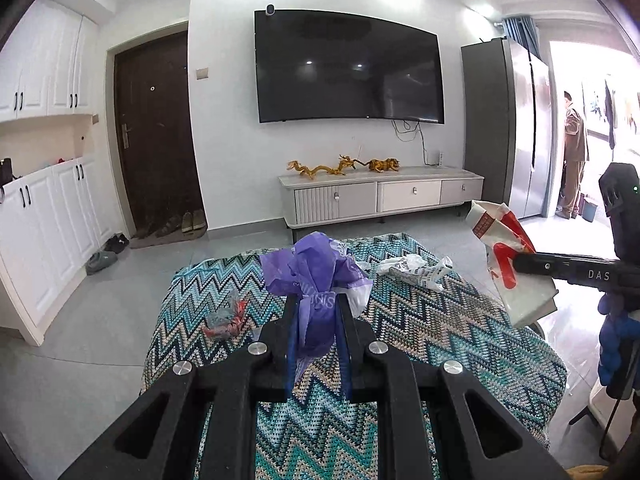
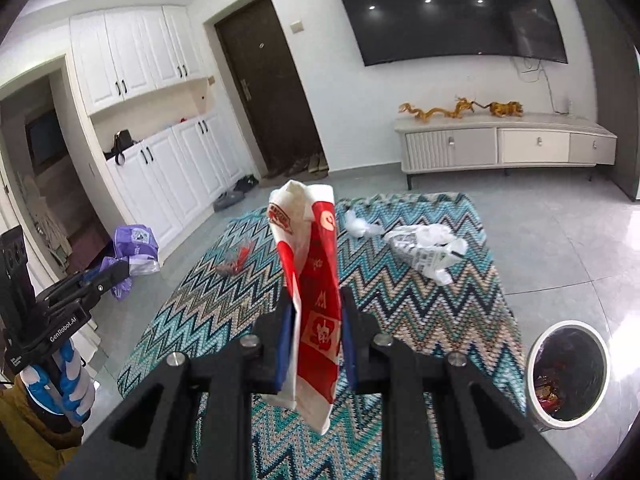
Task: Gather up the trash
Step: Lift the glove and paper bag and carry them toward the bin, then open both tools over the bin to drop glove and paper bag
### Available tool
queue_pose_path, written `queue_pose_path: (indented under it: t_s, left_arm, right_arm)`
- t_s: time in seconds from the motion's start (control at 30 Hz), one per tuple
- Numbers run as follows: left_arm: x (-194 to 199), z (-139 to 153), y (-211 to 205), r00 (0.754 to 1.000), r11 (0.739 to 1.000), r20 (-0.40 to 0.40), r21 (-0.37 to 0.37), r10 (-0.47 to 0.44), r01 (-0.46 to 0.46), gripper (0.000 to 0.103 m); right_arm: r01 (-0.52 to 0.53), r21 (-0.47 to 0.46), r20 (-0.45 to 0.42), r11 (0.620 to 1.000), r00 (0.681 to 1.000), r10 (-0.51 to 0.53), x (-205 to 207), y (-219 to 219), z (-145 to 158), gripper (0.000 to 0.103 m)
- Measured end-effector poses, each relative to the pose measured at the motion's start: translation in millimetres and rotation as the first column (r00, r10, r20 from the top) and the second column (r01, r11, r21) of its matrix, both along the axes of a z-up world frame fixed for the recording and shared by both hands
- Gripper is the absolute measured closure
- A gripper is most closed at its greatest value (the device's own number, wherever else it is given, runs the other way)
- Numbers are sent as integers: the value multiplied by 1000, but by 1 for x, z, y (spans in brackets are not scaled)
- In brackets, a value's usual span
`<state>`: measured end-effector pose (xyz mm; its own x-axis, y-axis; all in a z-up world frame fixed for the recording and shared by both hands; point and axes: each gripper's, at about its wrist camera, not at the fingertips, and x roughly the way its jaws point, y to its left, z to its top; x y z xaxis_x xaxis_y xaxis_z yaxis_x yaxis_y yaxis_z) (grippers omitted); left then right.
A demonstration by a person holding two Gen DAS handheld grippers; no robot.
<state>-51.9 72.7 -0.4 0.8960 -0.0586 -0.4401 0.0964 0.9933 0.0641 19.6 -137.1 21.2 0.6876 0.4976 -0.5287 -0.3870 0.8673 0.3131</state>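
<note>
You had the left gripper [image 1: 316, 316] clamped on the purple bag [image 1: 316, 268], the right gripper [image 2: 314, 316] on the red-and-white bag [image 2: 312, 280], three scraps left on the cloth [image 2: 440, 300], bin [image 2: 568, 376] waiting.

Home living room, as I see it: wall-mounted television [image 1: 350, 66], low TV cabinet [image 1: 380, 192] bearing golden dragon figurines [image 1: 320, 168], white shoe cupboards [image 2: 160, 120], dark entrance door [image 1: 156, 136], shoes [image 1: 192, 222], zigzag-patterned cloth [image 2: 420, 300].

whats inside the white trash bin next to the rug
The white trash bin has a dark liner, with red and yellow wrappers lying low on one side. The near wall hides the rest of the bottom, so anything deeper cannot be seen.
</note>
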Motion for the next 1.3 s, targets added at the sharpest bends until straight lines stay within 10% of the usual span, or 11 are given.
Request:
queue_pose_path:
  t_s: [0.67, 0.87, 1.1, 1.3]
  left_arm:
    - [93, -13, -195, 947, 928, -156, 210, -280, 309, 87]
    - [144, -44, -285, 861, 867, -302, 164, -410, 470, 87]
    - [214, -100, -389, 696, 816, -490, -54, -524, 576, 86]
    - [248, -140, -446, 642, 811, -549, -121, -535, 572, 86]
  right_arm:
    - [379, 102, -13, 920, 925, -379, -16, -197, -45, 83]
    - [486, 86, -106, 870, 873, -477, -8, -255, -92, 83]
    - [586, 21, -231, 810, 791, -567, 27, -312, -153, 82]
    - [618, -46, -314, 784, 737, -599, 64, -338, -200, 82]
